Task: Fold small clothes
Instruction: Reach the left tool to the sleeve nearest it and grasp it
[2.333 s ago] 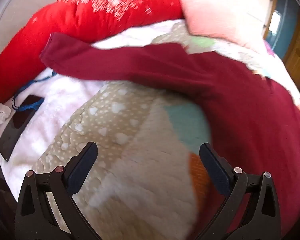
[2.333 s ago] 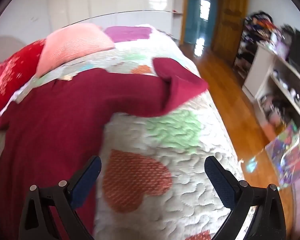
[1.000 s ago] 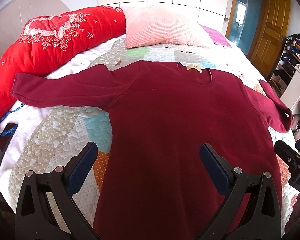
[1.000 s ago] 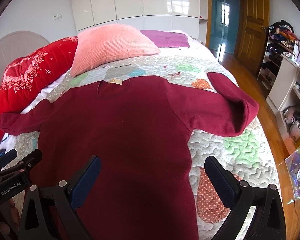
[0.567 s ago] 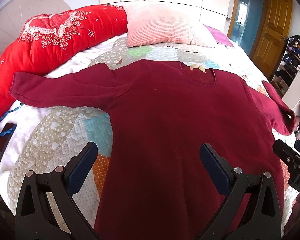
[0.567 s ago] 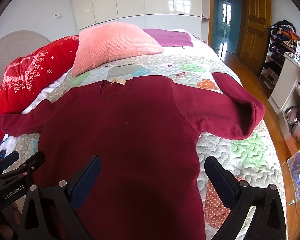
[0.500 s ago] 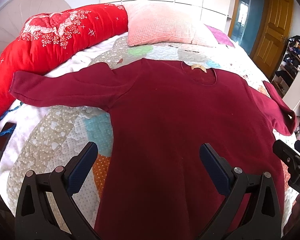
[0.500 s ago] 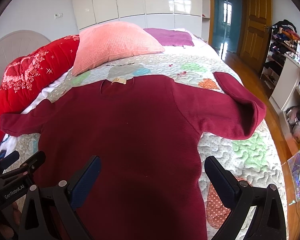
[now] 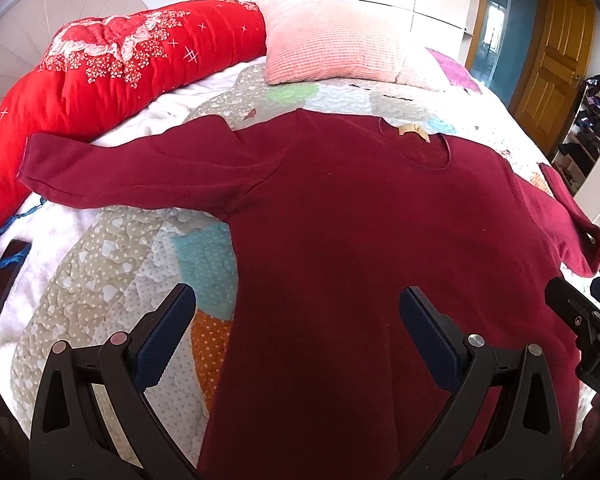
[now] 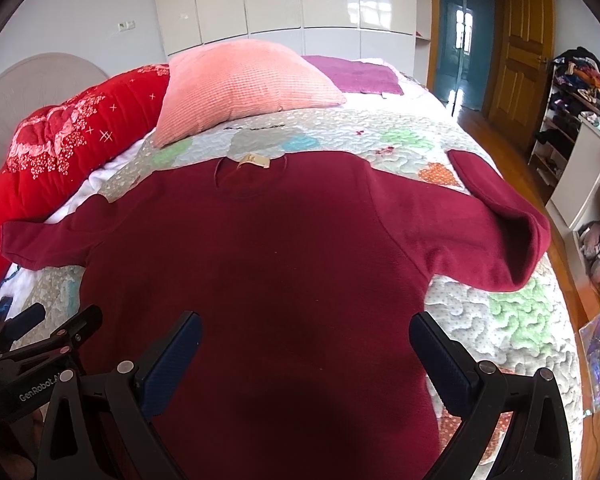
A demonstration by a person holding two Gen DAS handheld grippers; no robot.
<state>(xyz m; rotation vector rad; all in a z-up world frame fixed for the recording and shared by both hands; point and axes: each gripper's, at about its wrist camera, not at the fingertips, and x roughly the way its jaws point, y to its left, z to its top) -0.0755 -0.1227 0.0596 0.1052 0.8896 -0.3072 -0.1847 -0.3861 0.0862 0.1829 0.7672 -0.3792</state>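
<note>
A dark red long-sleeved sweater [image 9: 360, 232] [image 10: 268, 264] lies flat on the quilted bed, neck label toward the pillows. Its left sleeve [image 9: 112, 172] stretches straight out; its right sleeve [image 10: 496, 216] is folded back on itself near the bed's edge. My left gripper [image 9: 296, 320] hovers open above the sweater's lower left part, nothing between its fingers. My right gripper [image 10: 304, 340] hovers open above the lower right part, also holding nothing. Each gripper shows at the edge of the other's view.
A red bolster [image 9: 112, 64] and a pink pillow [image 10: 244, 80] lie at the head of the bed. A phone [image 9: 4, 276] with a blue cord rests at the left edge. A wooden floor, shelves [image 10: 580, 168] and a door stand to the right.
Both grippers have pulled back from the sleeves and risen to a wide view over the whole sweater. In the last half second they crept slightly forward. Both stayed open.
</note>
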